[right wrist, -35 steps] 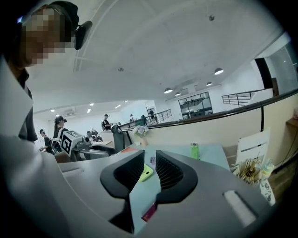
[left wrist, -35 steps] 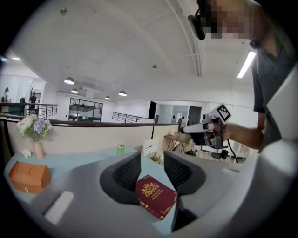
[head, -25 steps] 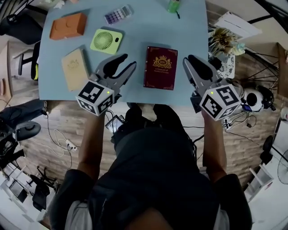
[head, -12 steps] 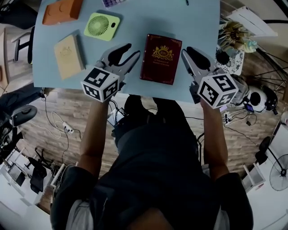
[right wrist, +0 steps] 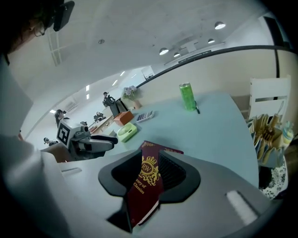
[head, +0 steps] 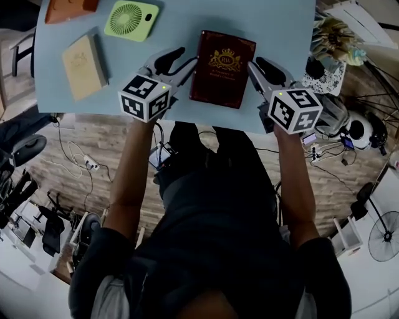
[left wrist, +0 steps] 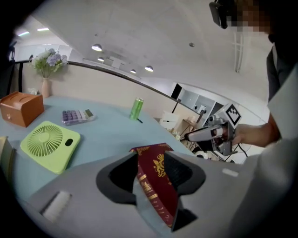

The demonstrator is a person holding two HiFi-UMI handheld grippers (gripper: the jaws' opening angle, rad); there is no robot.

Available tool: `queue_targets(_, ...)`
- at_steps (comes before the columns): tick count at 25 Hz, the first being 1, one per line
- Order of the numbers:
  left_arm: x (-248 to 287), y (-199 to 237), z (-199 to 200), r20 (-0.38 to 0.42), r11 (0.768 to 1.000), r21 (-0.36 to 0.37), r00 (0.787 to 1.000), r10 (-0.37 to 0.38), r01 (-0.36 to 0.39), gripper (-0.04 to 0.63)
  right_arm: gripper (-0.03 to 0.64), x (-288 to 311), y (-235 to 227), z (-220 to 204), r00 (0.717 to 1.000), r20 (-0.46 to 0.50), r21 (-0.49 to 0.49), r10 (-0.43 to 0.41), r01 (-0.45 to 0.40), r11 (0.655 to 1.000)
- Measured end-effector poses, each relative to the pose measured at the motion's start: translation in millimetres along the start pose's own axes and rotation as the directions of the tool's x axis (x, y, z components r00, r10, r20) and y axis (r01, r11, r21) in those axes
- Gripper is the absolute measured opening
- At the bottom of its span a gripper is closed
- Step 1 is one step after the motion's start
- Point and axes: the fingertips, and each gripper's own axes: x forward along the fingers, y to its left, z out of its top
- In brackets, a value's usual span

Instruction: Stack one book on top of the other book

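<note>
Between the left gripper [left wrist: 151, 160] fingers: spine edge of a dark red hardcover book with gold crest [head: 221, 68], fingers clamped on it. Right gripper [right wrist: 149, 163] fingers are clamped on the opposite long edge. The red book is over the near edge of the light blue worktop [head: 280, 25]; cannot tell if lifted. A tan rectangular book [head: 81, 57] lies flat, well left. A lime-green square plastic fan [head: 128, 19] sits beyond.
</note>
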Motion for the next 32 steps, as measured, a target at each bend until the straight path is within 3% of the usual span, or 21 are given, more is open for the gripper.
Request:
queue_targets(15, 45, 12, -65, -0.128, 0.993, -0.115, 0.991, -0.028, 0.013, 0.212, 0.150, 39, -36, -70, 0.989, -0.147, 0.135, -0.033, 0.053, 0.989)
queue_targets(24, 50, 8, -69, -0.090, 0.981, -0.178, 0.992, -0.088, 0.071, 0.194, 0.137, 45, -35, -77, 0.993, -0.113, 0.235, -0.015, 0.041, 0.971)
queue_targets(27, 45, 9, -66, -0.093, 0.986, -0.159, 0.994, -0.059, 0.044, 0.190, 0.127, 43, -30, -69, 0.993, -0.113, 0.222, -0.026, 0.051, 0.974)
queue_targets(32, 12, 22, -54, -0.031, 0.989, -0.148, 0.999, 0.021, -0.025, 0.189, 0.111, 52, 1, -47, 0.994, -0.105, 0.182, -0.007, 0.026, 0.983)
